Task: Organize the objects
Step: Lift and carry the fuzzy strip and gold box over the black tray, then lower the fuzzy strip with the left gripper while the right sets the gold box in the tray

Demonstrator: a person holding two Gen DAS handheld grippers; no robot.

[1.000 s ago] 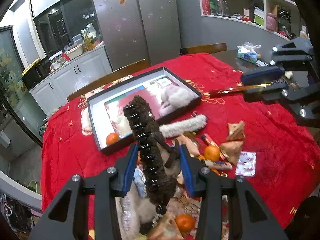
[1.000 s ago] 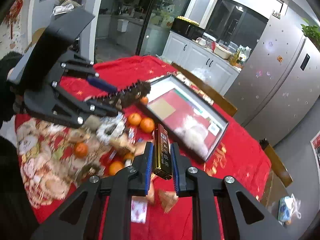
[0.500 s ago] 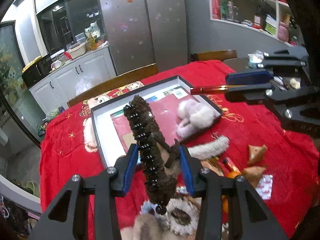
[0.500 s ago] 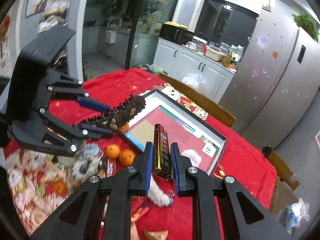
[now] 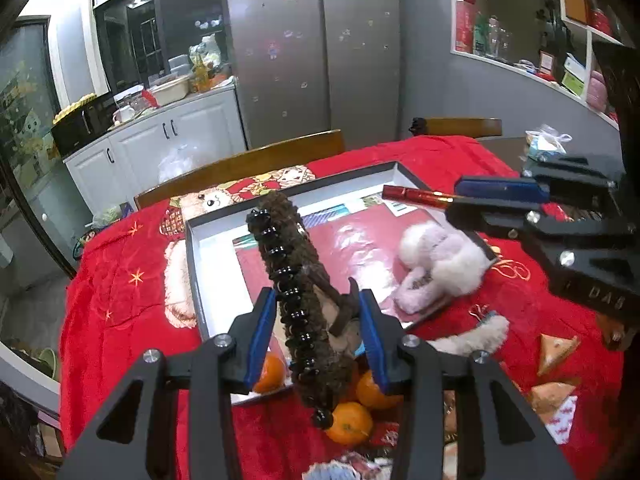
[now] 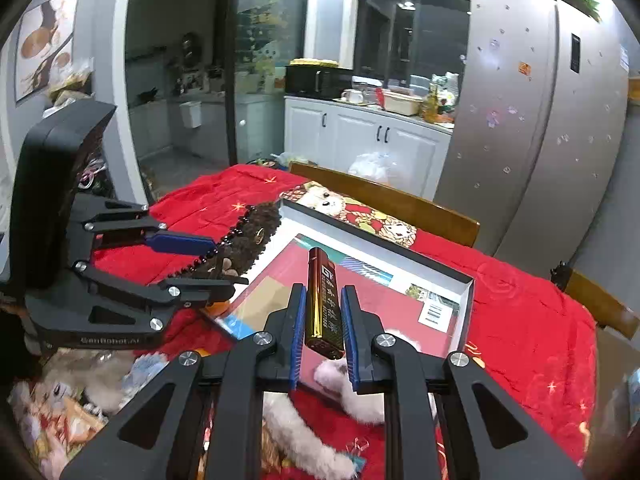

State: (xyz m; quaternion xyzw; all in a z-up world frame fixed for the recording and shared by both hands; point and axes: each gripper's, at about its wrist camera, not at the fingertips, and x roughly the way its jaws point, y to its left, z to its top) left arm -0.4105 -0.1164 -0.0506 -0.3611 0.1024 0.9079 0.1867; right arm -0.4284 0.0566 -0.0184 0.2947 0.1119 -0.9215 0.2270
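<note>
My left gripper (image 5: 316, 300) is shut on a brown fuzzy beaded hair clip (image 5: 292, 280) and holds it above the near edge of the open shallow box (image 5: 208, 248). It also shows in the right wrist view (image 6: 248, 240), held by the left gripper (image 6: 224, 260). My right gripper (image 6: 320, 300) is shut on a red-and-gold slim bar (image 6: 322, 300), held over the box (image 6: 460, 304). In the left wrist view the bar (image 5: 416, 196) sticks out of the right gripper (image 5: 456, 196) above the box's far right corner. A white fluffy item (image 5: 436, 260) lies in the box.
Red cloth (image 5: 120, 280) covers the table. Oranges (image 5: 348, 420), a fluffy white band (image 5: 476, 336), triangular snack packets (image 5: 556, 352) and small wrappers lie in front of the box. Wooden chairs (image 5: 248, 160) stand behind the table. Fridge and cabinets are beyond.
Both grippers have lifted and moved forward with their loads, from above the clutter to over the box. The hair clip and the bar stay gripped.
</note>
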